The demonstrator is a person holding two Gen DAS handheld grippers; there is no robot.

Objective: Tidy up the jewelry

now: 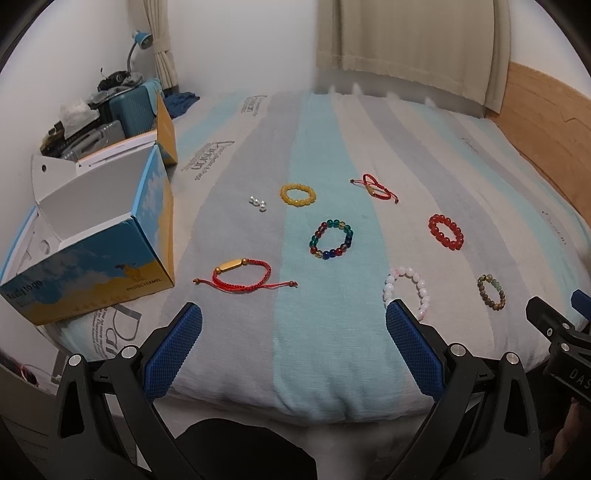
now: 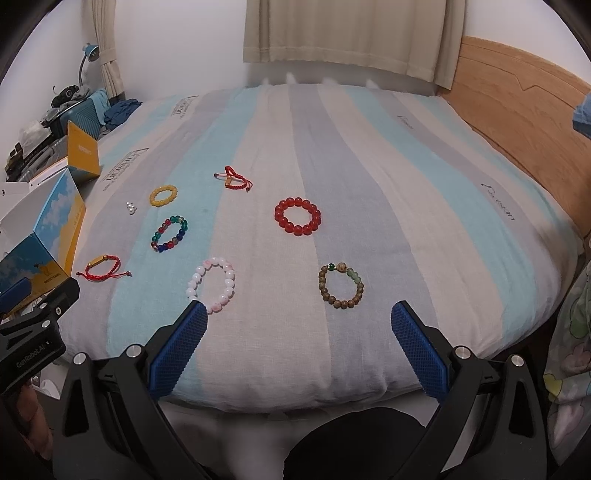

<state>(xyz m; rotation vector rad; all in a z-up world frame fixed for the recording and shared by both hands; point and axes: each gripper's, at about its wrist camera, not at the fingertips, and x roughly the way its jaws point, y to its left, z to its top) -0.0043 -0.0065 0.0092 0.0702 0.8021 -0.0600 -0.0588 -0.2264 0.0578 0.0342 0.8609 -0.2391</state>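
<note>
Several bracelets lie spread on a striped bedsheet (image 1: 314, 140): a red cord bracelet with a gold bar (image 1: 242, 276), a multicolour bead bracelet (image 1: 331, 240), a yellow bead bracelet (image 1: 297, 194), a second red cord bracelet (image 1: 375, 187), a red bead bracelet (image 2: 297, 216), a pink-white bead bracelet (image 2: 212, 288), a brown-green bead bracelet (image 2: 341, 285) and small pearl pieces (image 1: 258, 202). An open blue and yellow box (image 1: 99, 236) stands at the left. My left gripper (image 1: 293, 317) is open and empty at the near edge. My right gripper (image 2: 299, 314) is open and empty, just before the pink and brown bracelets.
A wooden headboard (image 2: 517, 96) runs along the right. Curtains (image 2: 351, 33) hang behind the bed. Suitcases and clutter (image 1: 107, 107) with a blue lamp (image 1: 142, 40) stand beyond the box at the far left. Patterned cloth (image 2: 572, 332) hangs at the right edge.
</note>
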